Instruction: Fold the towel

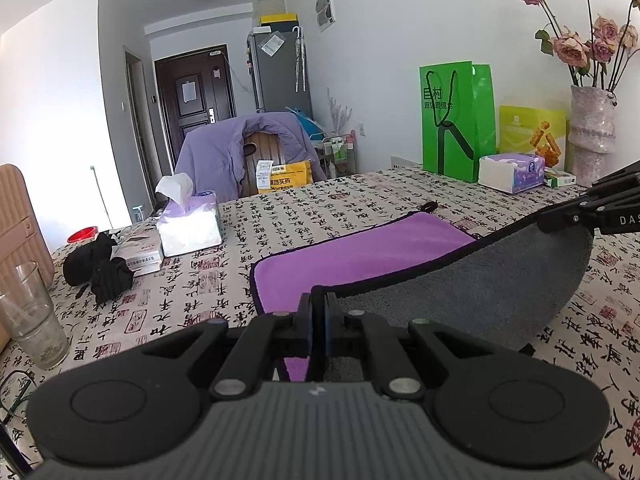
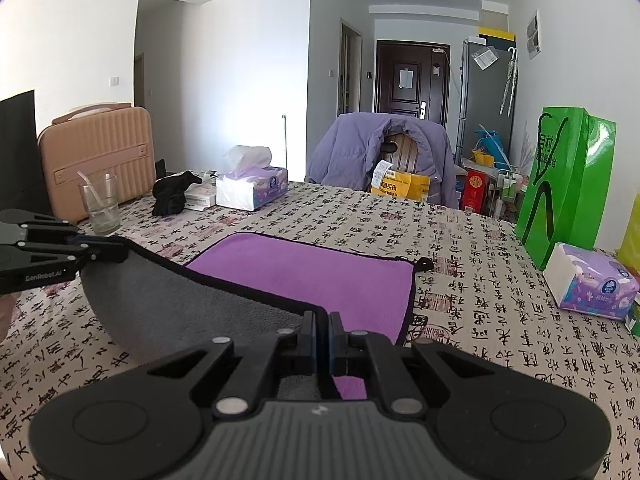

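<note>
A towel, purple (image 1: 352,256) on top and grey (image 1: 472,288) underneath, lies on the calligraphy-print tablecloth. Its near edge is lifted, so the grey underside hangs as a curved flap between both grippers. My left gripper (image 1: 319,300) is shut on the towel's near left corner. My right gripper (image 2: 321,318) is shut on the near right corner; it also shows at the right of the left wrist view (image 1: 560,216). The far purple half (image 2: 320,276) lies flat on the table. The left gripper shows at the left of the right wrist view (image 2: 108,252).
On the left stand a drinking glass (image 1: 32,320), a black cloth bundle (image 1: 100,268) and a tissue box (image 1: 188,224). On the right are a green paper bag (image 1: 456,120), another tissue box (image 1: 512,172) and a vase of dried roses (image 1: 592,132). A chair with a purple coat (image 2: 384,148) stands behind the table.
</note>
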